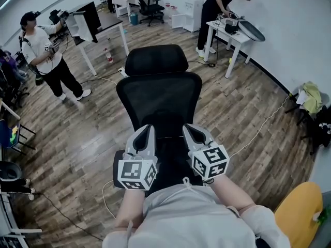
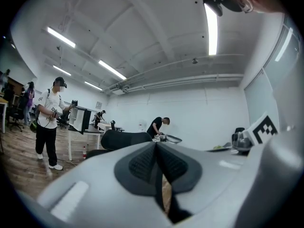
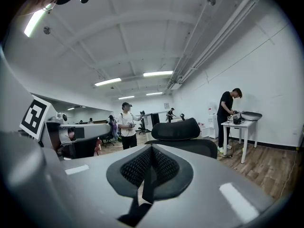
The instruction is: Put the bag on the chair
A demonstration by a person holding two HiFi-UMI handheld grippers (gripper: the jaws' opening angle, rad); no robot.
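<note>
A black mesh office chair (image 1: 158, 94) stands right in front of me with its headrest (image 1: 156, 60) on the far side. My left gripper (image 1: 146, 133) and right gripper (image 1: 194, 133) hover side by side over the chair's seat, pointing at the backrest. Both are shut with nothing between the pads. In the left gripper view the left gripper (image 2: 156, 148) has its jaws pressed together, and the chair (image 2: 124, 137) shows beyond them. The right gripper (image 3: 151, 151) looks the same in its own view, facing the chair (image 3: 175, 128). No bag shows in any view.
A person bends over a white table (image 1: 230, 35) at the back right. Another person (image 1: 44, 56) stands at the left near a white desk (image 1: 98, 25). Clothes (image 1: 310, 99) lie at the right wall, and a yellow rounded object (image 1: 300, 211) sits at the bottom right.
</note>
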